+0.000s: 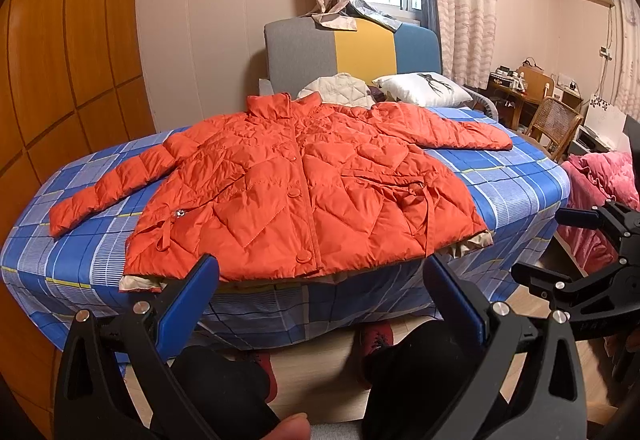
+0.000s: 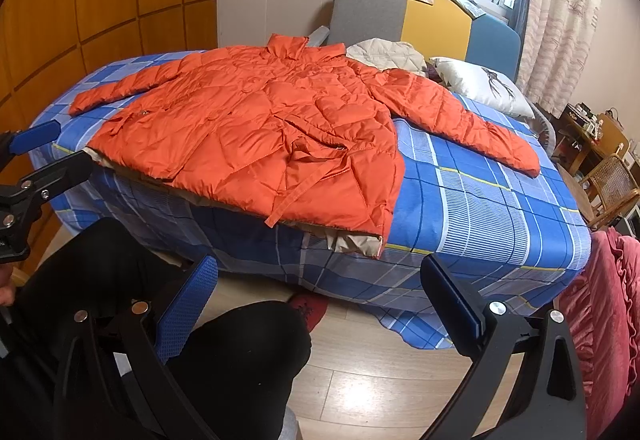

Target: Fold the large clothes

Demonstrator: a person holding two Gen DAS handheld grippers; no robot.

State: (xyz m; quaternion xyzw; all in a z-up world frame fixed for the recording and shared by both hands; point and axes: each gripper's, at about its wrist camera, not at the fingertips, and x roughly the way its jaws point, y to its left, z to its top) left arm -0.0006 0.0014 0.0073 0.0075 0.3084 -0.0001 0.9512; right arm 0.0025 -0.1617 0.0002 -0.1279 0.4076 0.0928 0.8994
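Note:
An orange quilted jacket [image 1: 296, 183] lies flat, front up and buttoned, on a bed with a blue checked sheet [image 1: 516, 183]. Both sleeves are spread out to the sides. Its hem with beige lining hangs at the bed's near edge. It also shows in the right wrist view [image 2: 256, 135]. My left gripper [image 1: 320, 280] is open and empty, just short of the hem's middle. My right gripper [image 2: 320, 280] is open and empty, below the bed edge near the jacket's right hem corner [image 2: 360, 240].
A white pillow [image 1: 420, 87] and a cream quilted garment [image 1: 340, 87] lie at the bed's head by the grey-yellow-blue headboard [image 1: 352, 47]. A pink blanket [image 1: 600, 175] and a wicker chair [image 1: 556, 119] stand to the right. A wooden wardrobe [image 1: 60, 59] is on the left. The person's legs are below.

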